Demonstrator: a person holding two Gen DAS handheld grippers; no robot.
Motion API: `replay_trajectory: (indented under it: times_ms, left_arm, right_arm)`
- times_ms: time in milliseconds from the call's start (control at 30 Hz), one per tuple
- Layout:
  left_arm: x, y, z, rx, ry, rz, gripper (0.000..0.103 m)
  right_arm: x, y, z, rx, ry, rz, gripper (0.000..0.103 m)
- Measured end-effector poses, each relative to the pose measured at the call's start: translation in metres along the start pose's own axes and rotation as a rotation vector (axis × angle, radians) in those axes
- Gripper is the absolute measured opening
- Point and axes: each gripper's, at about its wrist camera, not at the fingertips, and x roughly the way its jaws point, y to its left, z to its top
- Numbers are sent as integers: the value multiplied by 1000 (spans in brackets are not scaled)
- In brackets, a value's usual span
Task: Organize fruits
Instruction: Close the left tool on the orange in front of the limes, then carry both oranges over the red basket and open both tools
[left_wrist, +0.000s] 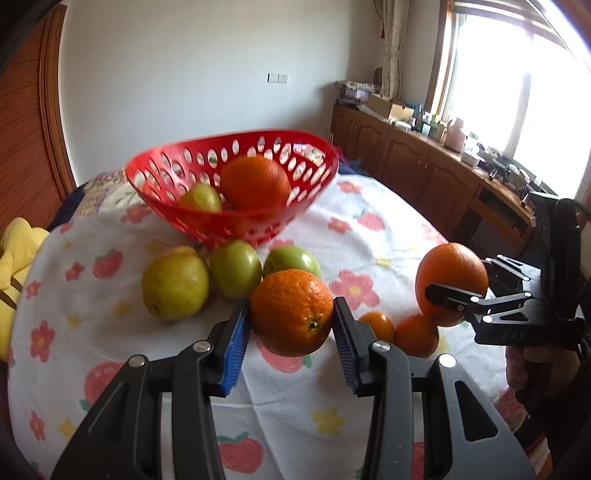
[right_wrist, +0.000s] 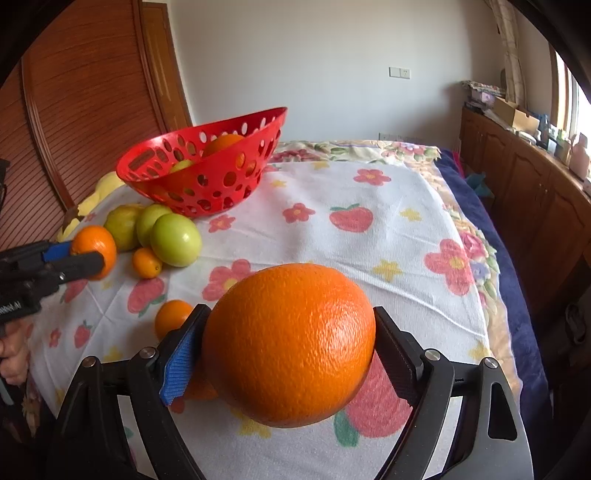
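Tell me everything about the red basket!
The red basket looks like shiny plastic, a wide bowl shape with oval holes all around its wall. It sits tilted on the flowery cloth, its open side leaning toward the left camera. Inside lie an orange and a green fruit. More green fruits lie on the cloth just in front of it. No tongs touch it.

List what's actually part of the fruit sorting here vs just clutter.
Job:
- red basket, an orange and a green fruit inside
- orange in left gripper
- big orange in right gripper
- three green fruits on the cloth
- two small oranges

Clutter:
- yellow plush toy
- floral cloth
- boxes and bottles on the cabinet
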Motion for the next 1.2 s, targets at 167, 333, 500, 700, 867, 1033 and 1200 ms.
replay_trajectory:
  times_ms: [167,333,500,700,867,1033,1200]
  left_arm:
    - [-11,8,14,5,-37,0,42]
    - [-13,14,23,5,-58,2,42]
    - [-9,21,29,4,-63,-3,42]
    - [-5,24,25,6,-57,-7,42]
    - [-2,25,28,2,-57,-6,42]
    - [-1,27,34,0,-69,-9,42]
    - [1,32,46,-4,-89,-4,42]
  right_arm:
    - [-8,5,15,-13,-22,10,87]
    - [-16,14,34,-38,-46,29,85]
    - [-11,24,44,-66,-41,64,85]
    - [8,24,39,-56,1,69,85]
    - [9,22,44,-48,-7,75,85]
    - [3,26,61,-64,-42,90,85]
    - [-3,37,86,-104,-89,113,85]
